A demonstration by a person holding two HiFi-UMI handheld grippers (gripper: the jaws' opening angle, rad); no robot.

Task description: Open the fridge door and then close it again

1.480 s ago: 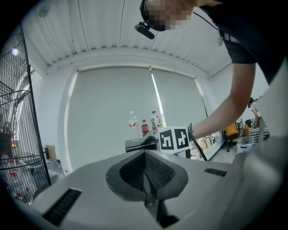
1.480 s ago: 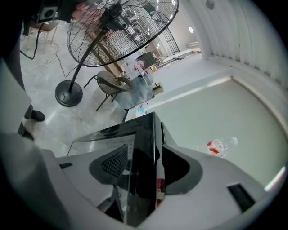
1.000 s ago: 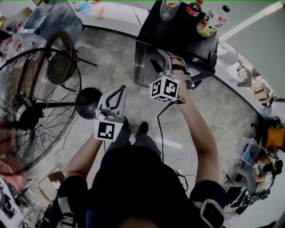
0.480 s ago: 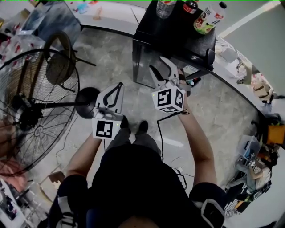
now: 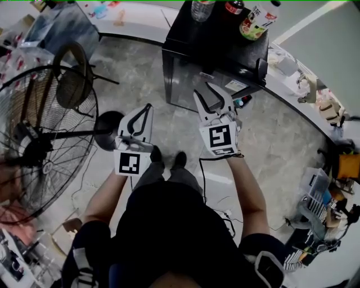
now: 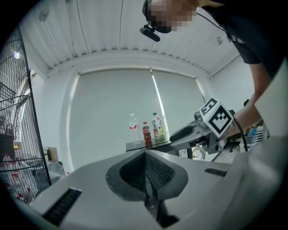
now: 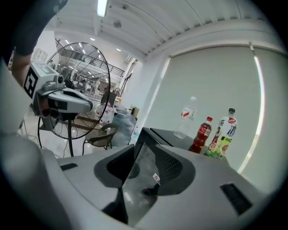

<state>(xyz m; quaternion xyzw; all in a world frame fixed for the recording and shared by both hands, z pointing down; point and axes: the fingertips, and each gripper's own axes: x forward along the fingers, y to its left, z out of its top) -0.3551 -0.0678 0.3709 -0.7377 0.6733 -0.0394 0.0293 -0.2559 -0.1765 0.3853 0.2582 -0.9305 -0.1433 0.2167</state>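
In the head view, the top edge cut off the clear bottle (image 5: 199, 8), the red bottle (image 5: 233, 7) and the green bottle (image 5: 254, 23), and also the back of the fridge (image 5: 214, 45) under them. The fridge front was dark and seen steeply, so its handle could not be told. The print on the white sticker (image 5: 236, 85) was too small to read. The left edge cut off one side of the fan (image 5: 42, 135). The clutter (image 5: 320, 208) at the right was too small to name. In the left gripper view, the body of the left gripper (image 6: 145, 153) hid the fridge, except a thin strip of its top.
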